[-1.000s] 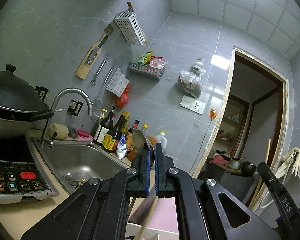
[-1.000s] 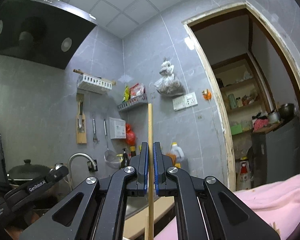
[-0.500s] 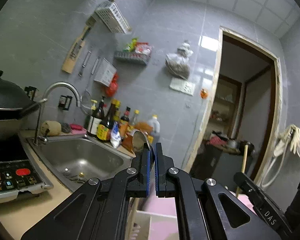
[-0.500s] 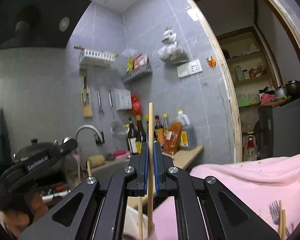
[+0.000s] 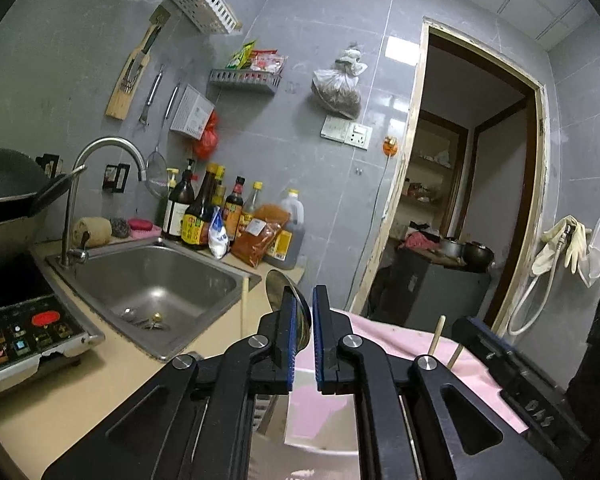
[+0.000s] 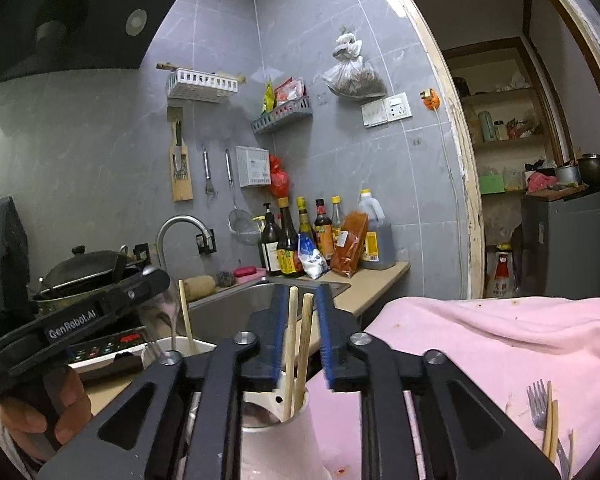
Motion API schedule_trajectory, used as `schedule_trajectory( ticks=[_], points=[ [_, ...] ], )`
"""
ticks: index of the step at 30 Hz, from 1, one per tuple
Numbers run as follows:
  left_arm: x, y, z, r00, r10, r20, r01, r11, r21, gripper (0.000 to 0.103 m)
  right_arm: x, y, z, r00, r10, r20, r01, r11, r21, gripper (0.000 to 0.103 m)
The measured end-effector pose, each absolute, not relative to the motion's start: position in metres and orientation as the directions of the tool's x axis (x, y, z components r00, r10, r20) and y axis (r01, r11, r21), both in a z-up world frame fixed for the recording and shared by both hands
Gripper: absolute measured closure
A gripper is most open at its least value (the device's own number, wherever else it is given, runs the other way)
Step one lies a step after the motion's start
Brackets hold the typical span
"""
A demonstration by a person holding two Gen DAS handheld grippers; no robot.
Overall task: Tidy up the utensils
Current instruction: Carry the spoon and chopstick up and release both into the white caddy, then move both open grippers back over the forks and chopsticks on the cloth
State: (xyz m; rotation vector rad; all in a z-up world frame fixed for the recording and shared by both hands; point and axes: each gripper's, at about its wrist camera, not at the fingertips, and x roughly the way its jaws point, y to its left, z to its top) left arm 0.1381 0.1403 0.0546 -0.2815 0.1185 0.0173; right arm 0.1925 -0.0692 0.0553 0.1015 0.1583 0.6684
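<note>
My left gripper (image 5: pixel 304 300) has a metal spoon (image 5: pixel 278 292) upright between its jaws, bowl up and leaning on the left pad. The jaws are opening and a thin gap shows. Below it is a white holder (image 5: pixel 320 440). In the right wrist view the spoon's handle reaches down into a white cup (image 6: pixel 180 346) that also holds one chopstick (image 6: pixel 186 316). My right gripper (image 6: pixel 300 300) is opening around two wooden chopsticks (image 6: pixel 298 344). They stand loose in another white cup (image 6: pixel 276 412), clear of both pads.
A pink cloth (image 6: pixel 500 340) covers the surface on the right, with a fork (image 6: pixel 538 400) and chopsticks lying on it. A steel sink (image 5: pixel 152 280), tap, sauce bottles (image 5: pixel 204 216), a wok and an induction cooker (image 5: pixel 24 332) line the counter on the left. A doorway opens at the right.
Both grippers tilted and sank toward the white cups. Their jaws, shut on the spoon and a chopstick before, have parted. The chopstick now stands in the cup beside a second one.
</note>
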Motion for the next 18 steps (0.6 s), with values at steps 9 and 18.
schedule_trajectory(
  ticks=[9, 18],
  points=[
    [0.131, 0.141, 0.053, 0.992, -0.001, -0.129, -0.037, 0.958, -0.286, 0.071, 0.176, -0.091, 0.065, 0.801, 0.592, -0.091, -0.579, 0.804, 0.131, 0.075],
    [0.124, 0.136, 0.058, 0.992, 0.006, -0.13, -0.041, 0.962, -0.271, 0.068, 0.167, -0.114, 0.07, 0.827, 0.557, -0.074, -0.544, 0.827, 0.145, 0.074]
  ],
)
